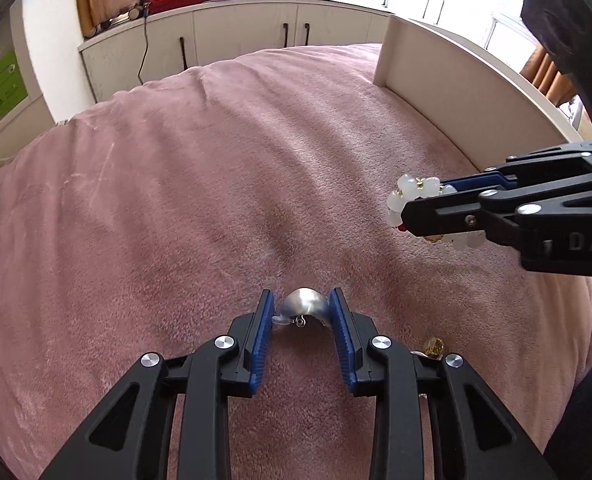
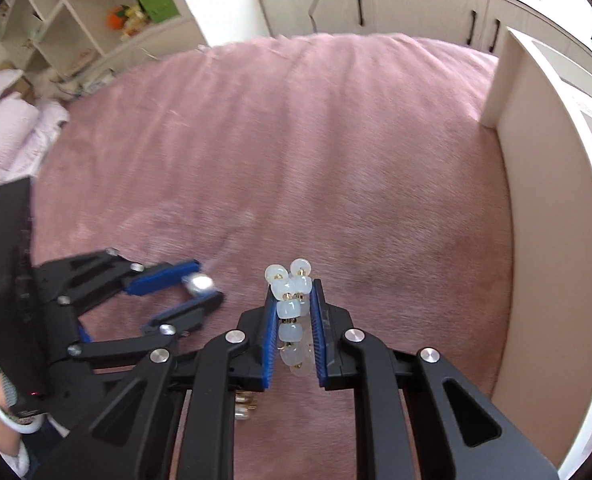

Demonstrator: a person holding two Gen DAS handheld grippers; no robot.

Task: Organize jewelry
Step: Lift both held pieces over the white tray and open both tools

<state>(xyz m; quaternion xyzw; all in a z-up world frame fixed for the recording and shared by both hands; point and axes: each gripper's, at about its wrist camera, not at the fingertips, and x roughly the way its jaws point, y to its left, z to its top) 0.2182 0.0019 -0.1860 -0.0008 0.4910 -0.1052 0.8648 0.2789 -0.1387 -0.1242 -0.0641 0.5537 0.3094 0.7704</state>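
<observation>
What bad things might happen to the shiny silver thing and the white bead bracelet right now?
1. The silver piece is pinched only at the tips of the left gripper, so it might slip out onto the pink blanket.
2. The white bead bracelet bulges past the tips of the right gripper; a hard squeeze might strain its string, or loose beads could snag.
3. A small gold item lies on the blanket by the left gripper and might get knocked.

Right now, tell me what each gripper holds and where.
Left gripper pinches a silver metal ring across its band. Right gripper clamps a white bead bracelet across its bunched strand.
</observation>
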